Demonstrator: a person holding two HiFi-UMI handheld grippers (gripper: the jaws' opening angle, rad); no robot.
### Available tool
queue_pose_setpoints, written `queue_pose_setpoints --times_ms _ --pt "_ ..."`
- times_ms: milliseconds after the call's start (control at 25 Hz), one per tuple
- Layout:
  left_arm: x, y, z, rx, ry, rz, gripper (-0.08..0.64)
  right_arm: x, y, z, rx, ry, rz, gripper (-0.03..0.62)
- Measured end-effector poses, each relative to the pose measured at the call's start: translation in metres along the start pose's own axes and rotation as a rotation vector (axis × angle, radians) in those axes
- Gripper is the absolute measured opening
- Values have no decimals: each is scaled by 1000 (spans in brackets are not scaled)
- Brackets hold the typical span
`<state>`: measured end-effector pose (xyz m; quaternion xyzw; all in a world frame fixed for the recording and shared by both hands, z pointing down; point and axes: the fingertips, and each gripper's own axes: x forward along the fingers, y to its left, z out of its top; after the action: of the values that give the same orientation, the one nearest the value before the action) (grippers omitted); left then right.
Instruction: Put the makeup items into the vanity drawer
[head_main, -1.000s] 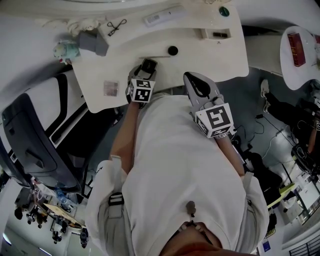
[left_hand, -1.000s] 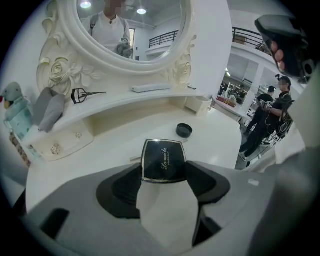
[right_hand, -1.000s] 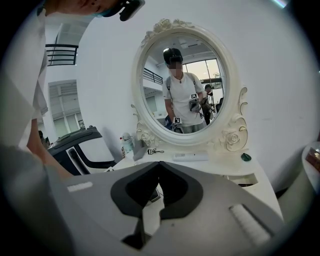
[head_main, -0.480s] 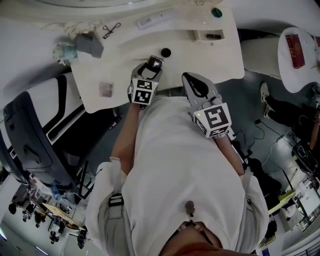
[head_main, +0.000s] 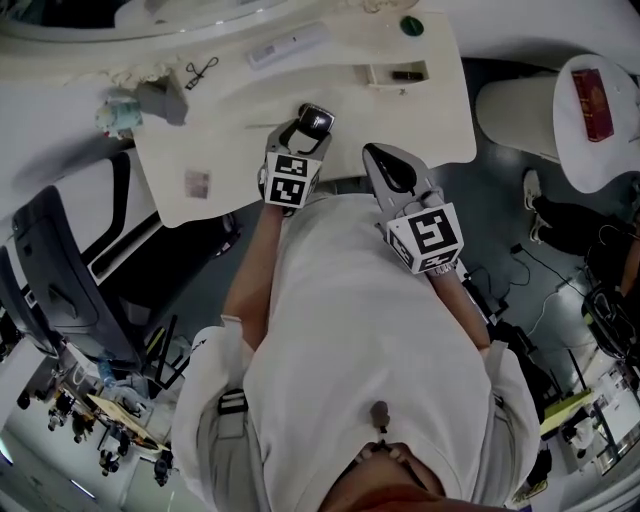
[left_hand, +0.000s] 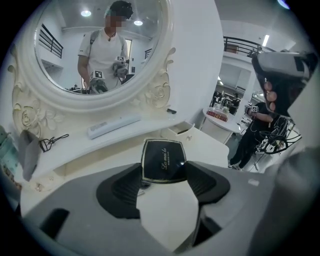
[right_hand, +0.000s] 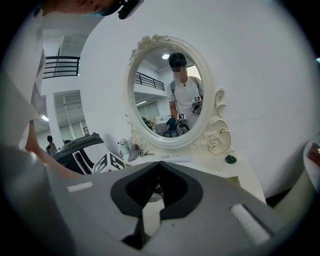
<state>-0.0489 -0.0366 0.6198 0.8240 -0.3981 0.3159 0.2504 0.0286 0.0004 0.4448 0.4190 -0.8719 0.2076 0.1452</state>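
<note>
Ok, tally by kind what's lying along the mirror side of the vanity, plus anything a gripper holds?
Black compact, in the left gripper: 1
Eyelash curler: 1
Long white flat item: 1
Green round item: 1
Grey pouch: 1
Pale green figurine: 1
Total: 6

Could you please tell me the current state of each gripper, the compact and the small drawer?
left gripper: shut on the black compact.
black compact: lid closed, gripped between the jaws.
right gripper: shut, nothing between the jaws.
small drawer: appears pulled open on the vanity top.
</note>
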Motion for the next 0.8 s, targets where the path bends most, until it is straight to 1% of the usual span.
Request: queue_pose_setpoints --times_ms 120,320,560,680,800 --pt "14 -15 11 12 13 -2 293 -6 -22 2 8 -2 7 8" --pt "46 -42 36 29 17 -22 293 -20 -63 7 14 -11 -7 8" --pt "92 -74 73 55 27 -72 293 -31 -107 7 21 11 -19 8" --pt "115 -85 83 58 51 -86 294 -36 -125 4 22 31 -22 8" --pt "137 -93 87 44 90 -104 295 -41 -145 -1 32 47 -28 8"
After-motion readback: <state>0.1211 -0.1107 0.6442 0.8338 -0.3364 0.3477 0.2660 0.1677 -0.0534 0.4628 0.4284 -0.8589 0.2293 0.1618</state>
